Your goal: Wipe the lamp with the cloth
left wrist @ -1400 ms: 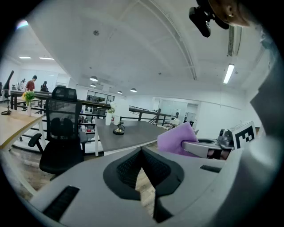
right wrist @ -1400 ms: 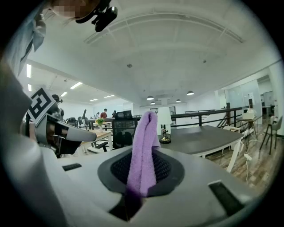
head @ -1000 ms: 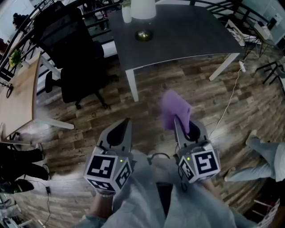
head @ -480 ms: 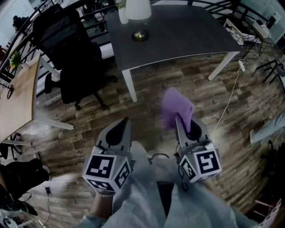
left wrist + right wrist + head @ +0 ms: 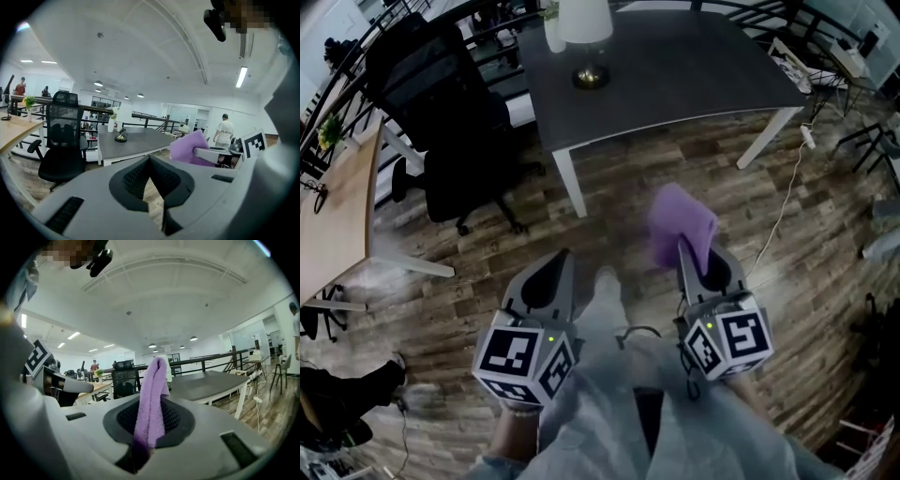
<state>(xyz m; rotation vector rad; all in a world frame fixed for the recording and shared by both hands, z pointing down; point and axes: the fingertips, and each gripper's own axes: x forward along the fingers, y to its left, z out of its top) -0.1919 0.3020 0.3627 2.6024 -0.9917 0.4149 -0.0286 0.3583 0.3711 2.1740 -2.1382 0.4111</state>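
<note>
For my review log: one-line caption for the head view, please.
Right gripper shut on purple cloth, left gripper shut and empty, lamp standing on the grey table ahead.

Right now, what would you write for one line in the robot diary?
right gripper: shut on purple cloth | left gripper: shut, empty | lamp: on grey table, far ahead, untouched

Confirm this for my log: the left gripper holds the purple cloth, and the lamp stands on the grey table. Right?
No: the right gripper holds the purple cloth, as the right gripper view shows; the left gripper is shut on nothing. The lamp does stand on the grey table.
</note>
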